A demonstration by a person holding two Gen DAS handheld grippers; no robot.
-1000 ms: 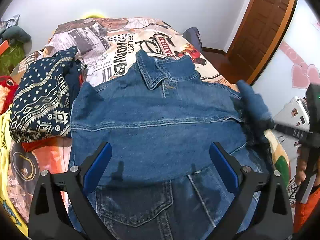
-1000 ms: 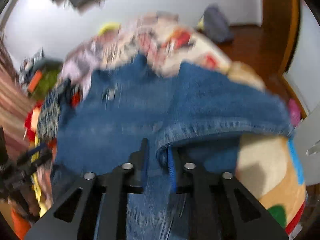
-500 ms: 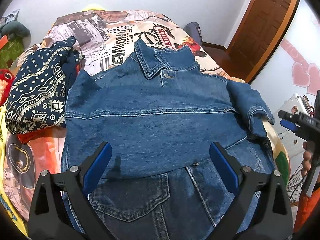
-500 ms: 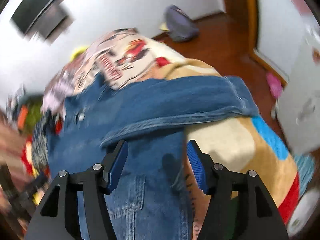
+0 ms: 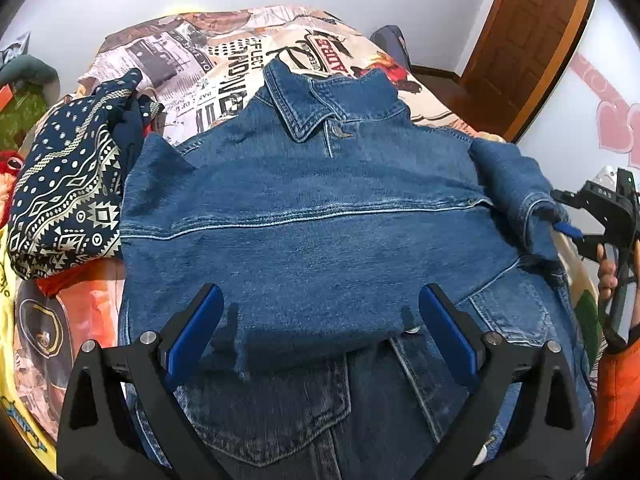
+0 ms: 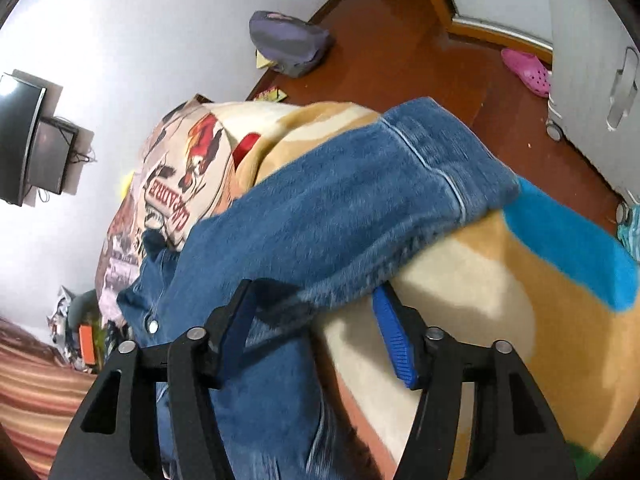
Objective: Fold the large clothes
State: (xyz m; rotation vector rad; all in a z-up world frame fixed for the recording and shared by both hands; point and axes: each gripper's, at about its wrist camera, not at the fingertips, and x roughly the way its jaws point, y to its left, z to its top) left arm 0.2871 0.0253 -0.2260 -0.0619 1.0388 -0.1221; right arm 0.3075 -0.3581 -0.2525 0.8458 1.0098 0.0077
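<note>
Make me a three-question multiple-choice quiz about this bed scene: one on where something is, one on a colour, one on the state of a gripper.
1. Where does the patterned navy cloth lie relative to the denim jacket, in the left wrist view?
A. on its left
B. on top of it
C. on the floor

2. What colour is the shoe on the floor?
A. green
B. pink
C. black

3. How does the left gripper stand?
A. shut on the collar
B. shut on nothing
C. open above the jacket

Answers:
1 A: the patterned navy cloth lies left of the denim jacket.
2 B: the shoe is pink.
3 C: the left gripper has its pads wide apart, holding nothing.
</note>
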